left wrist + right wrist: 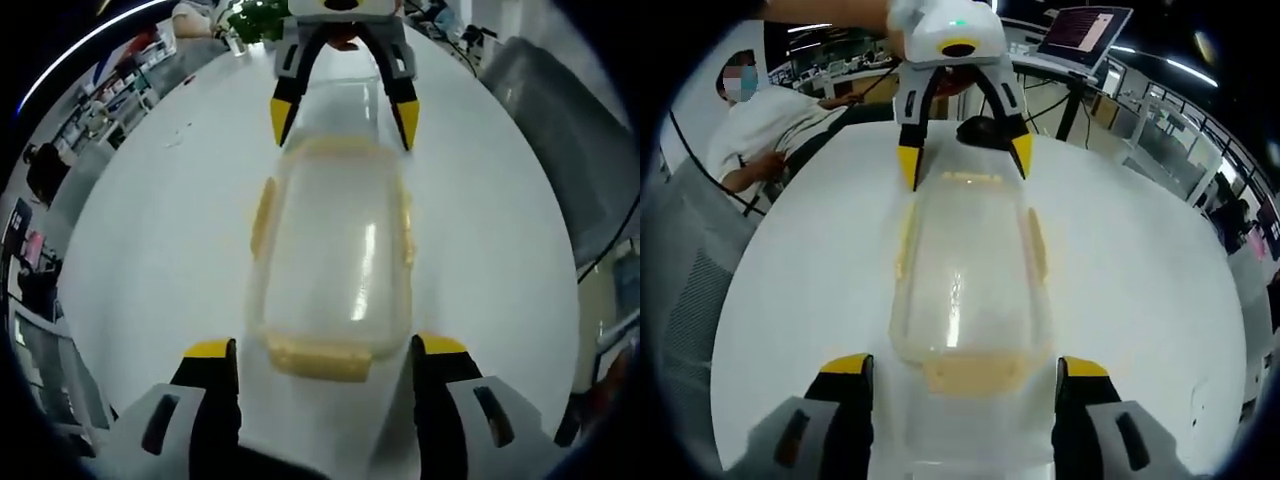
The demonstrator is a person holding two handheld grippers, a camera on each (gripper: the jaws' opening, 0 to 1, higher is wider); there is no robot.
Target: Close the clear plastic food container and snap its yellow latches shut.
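Clear plastic container (335, 255) is lying lid-on along the white counter (150, 250) between both grippers. Left gripper (325, 350) and right gripper (965, 365) are spreading fingers wide, holding nothing. Each should be pressing its near yellow latch (318, 357) squarely downward.

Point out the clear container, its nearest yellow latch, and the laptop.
clear container (335, 255), left gripper view, middle of its lid.
nearest yellow latch (975, 374), right gripper view, its flat face.
laptop (1085, 30), right gripper view, its screen.
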